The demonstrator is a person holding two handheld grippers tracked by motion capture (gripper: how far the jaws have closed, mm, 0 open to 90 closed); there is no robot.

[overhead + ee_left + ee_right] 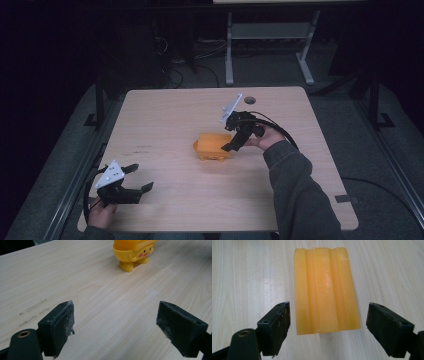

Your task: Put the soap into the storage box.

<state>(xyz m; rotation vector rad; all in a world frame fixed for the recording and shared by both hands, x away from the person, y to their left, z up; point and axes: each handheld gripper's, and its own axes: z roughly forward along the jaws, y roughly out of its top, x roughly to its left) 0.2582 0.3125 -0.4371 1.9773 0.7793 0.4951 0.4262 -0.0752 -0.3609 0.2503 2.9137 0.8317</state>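
At the left of the high view we hold the left gripper [138,179] low over the near left corner of the wooden table [165,120], its jaws spread wide with nothing between them; its own view shows bare wood between the two black pads [60,327] and, farther off, the yellow toy [133,252] standing on two stubby feet, a face with pink cheeks turned toward this gripper. Moving right, the yellow toy [214,146] sits near the middle of the table, well apart from the left gripper, and in the high view its long axis seems to run roughly left to right across the table. Right of it, our right gripper [234,144] comes down at the toy's right end, jaws spread. In the right gripper view, the toy's ribbed yellow top [325,290] stretches straight away from the gripper, long axis in line with the open jaws, its near end between them, touching neither pad.
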